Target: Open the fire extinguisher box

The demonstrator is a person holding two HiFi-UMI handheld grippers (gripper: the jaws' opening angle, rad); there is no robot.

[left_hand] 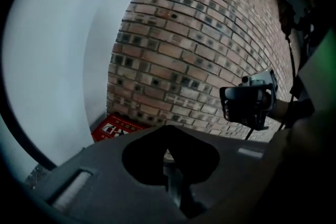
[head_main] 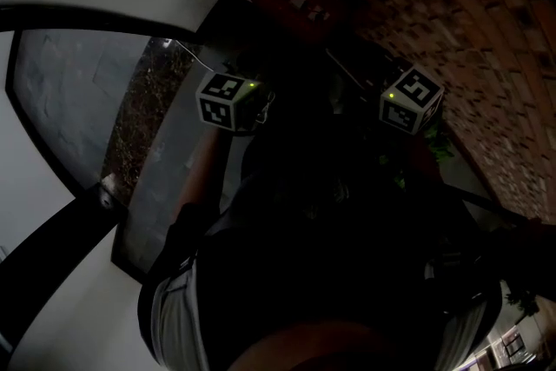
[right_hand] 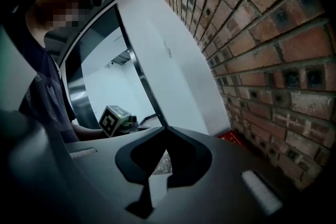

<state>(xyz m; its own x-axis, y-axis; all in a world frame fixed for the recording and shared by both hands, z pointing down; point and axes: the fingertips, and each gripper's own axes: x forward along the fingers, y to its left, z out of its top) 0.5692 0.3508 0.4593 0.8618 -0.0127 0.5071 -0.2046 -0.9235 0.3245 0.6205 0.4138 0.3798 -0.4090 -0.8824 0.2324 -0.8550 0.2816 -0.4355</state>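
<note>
— Brick wall [left_hand: 199, 44] meets white wall [left_hand: 63, 60] ahead of us, and the fire extinguisher box [left_hand: 118, 128] sits low at the foot of the bricks, just beside that corner. Opened at all?
— We judge not: only its red printed face shows, and nothing touches it.
— And our claws?
— The left gripper [left_hand: 168, 155] has its jaws pressed together on nothing. The right gripper [right_hand: 167, 134] is the same, tips meeting, empty. Both hang well apart from the box.
— So we have everything left: reach down, find the door's edge, pull.
</note>
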